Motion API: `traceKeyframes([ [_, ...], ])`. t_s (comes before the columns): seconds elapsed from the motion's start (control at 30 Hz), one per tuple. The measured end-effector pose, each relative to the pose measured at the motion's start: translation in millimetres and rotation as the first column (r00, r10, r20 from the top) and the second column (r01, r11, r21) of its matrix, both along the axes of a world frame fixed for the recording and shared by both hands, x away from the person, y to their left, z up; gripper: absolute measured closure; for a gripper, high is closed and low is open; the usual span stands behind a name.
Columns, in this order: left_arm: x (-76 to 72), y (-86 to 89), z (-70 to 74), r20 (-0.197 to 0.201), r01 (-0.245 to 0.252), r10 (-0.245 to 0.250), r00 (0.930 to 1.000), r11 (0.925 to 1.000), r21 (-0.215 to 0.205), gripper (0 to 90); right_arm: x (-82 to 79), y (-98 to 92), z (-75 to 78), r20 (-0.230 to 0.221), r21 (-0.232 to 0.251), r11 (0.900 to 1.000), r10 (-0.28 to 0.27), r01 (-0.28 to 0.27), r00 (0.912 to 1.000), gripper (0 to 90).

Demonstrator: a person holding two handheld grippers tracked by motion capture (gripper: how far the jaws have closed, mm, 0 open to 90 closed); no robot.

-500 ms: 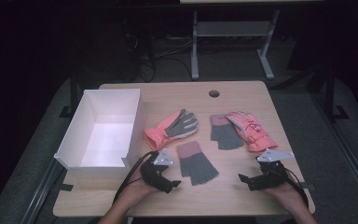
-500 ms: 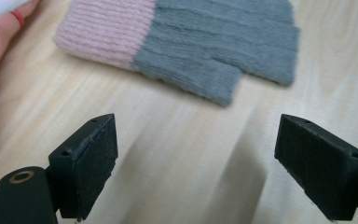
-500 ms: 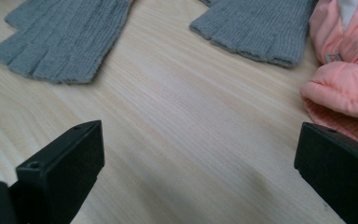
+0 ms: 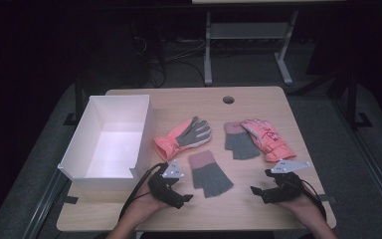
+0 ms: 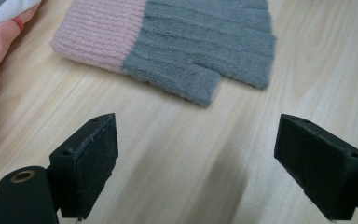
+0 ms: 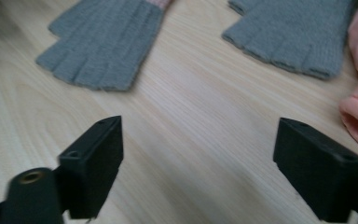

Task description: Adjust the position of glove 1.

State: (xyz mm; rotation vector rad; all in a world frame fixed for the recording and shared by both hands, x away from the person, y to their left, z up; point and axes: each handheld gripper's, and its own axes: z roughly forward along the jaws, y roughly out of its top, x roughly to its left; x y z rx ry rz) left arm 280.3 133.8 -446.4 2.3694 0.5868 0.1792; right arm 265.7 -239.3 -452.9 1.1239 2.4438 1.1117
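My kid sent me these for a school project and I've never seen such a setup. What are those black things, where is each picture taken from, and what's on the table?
No robot: a person holds a two-jaw tool in each hand, the left gripper and right gripper. One camera looks down from above; the others ride on the grippers, looking along their black jaws. On the wooden table lie two grey knit gloves, two pink ski gloves and a white box, which looks empty. Both grippers are open, holding nothing.

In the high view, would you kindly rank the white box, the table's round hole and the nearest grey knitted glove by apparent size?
1. White box
2. Nearest grey knitted glove
3. Round hole, farther from the camera but clearly smallest
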Motion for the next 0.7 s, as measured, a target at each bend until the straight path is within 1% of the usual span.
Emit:
traceKeyframes([
  [0.03,-0.6,1.0,0.8,0.008,0.004,-0.004,1.0000,1.0000,0.004,12.9,-0.6,1.0,1.2,0.006,-0.004,1.000,0.006,-0.006,1.0000,22.8],
  [0.1,-0.8,1.5,1.0,-0.004,0.003,-0.003,1.0000,1.0000,-0.006,12.8,-1.8,5.8,5.6,0.015,0.008,1.000,0.021,-0.021,0.9997,32.4],
  [0.13,-0.7,1.7,1.5,-0.002,0.015,-0.015,0.9999,0.9999,-0.004,12.7,-1.9,9.4,7.7,0.011,0.021,0.999,0.032,-0.032,0.9994,42.1],
  [0.2,-0.7,1.4,2.3,-0.004,0.023,-0.023,0.9997,0.9997,0.001,12.6,-1.7,12.3,9.5,0.012,0.036,0.998,0.048,-0.049,0.9988,52.7],
  [0.23,-1.0,1.4,3.2,-0.006,0.023,-0.023,0.9997,0.9997,-0.007,12.6,-1.0,13.7,10.3,0.022,0.039,0.997,0.058,-0.059,0.9980,57.4],
  [0.3,0.2,2.1,4.4,-0.009,0.017,-0.017,0.9998,0.9998,-0.009,12.2,0.4,16.4,11.9,0.032,0.041,0.997,0.063,-0.064,0.9975,66.9],
  [0.33,0.6,2.3,4.0,-0.018,0.002,-0.003,0.9998,0.9997,-0.026,11.8,0.8,18.1,12.6,0.028,0.048,0.997,0.065,-0.067,0.9975,69.9],
  [0.37,2.0,3.5,4.4,-0.026,0.009,-0.009,0.9996,0.9998,-0.020,11.8,0.9,19.4,13.4,0.028,0.052,0.996,0.071,-0.073,0.9970,74.8],
  [0.4,2.0,3.5,4.4,-0.026,0.009,-0.009,0.9996,0.9998,-0.020,11.8,0.9,19.4,13.4,0.028,0.052,0.996,0.071,-0.073,0.9970,74.8],
  [0.43,2.8,4.8,2.7,-0.033,0.001,-0.002,0.9995,0.9996,-0.029,11.9,1.3,22.5,14.3,0.024,0.063,0.994,0.084,-0.085,0.9962,83.2],
  [0.47,2.6,5.2,2.0,-0.029,0.001,-0.002,0.9996,0.9997,-0.026,12.5,1.6,23.3,14.4,0.027,0.069,0.993,0.092,-0.094,0.9954,86.9],
  [0.5,2.2,5.0,1.8,-0.023,0.006,-0.006,0.9997,0.9997,-0.022,12.7,1.8,25.0,15.1,0.026,0.072,0.992,0.101,-0.102,0.9946,89.2],
  [0.53,2.2,5.0,1.8,-0.023,0.006,-0.006,0.9997,0.9997,-0.022,12.7,1.8,25.0,15.1,0.026,0.072,0.992,0.101,-0.102,0.9946,89.2],
  [0.57,1.7,5.0,3.0,-0.015,0.010,-0.010,0.9998,0.9999,-0.014,12.7,3.4,29.3,16.4,0.030,0.079,0.990,0.118,-0.120,0.9926,89.9],
  [0.6,1.7,5.0,3.0,-0.015,0.010,-0.010,0.9998,0.9999,-0.014,12.8,3.4,29.3,16.4,0.030,0.079,0.990,0.118,-0.120,0.9926,89.9],
  [0.63,1.0,4.9,3.7,-0.010,0.004,-0.004,0.9999,0.9996,-0.028,12.8,4.0,31.7,16.9,0.029,0.081,0.989,0.121,-0.123,0.9923,90.0],
  [0.7,0.5,5.0,4.9,-0.008,0.000,0.000,1.0000,0.9993,-0.038,13.5,8.6,43.3,18.1,0.023,0.091,0.985,0.148,-0.149,0.9887,90.0],
])
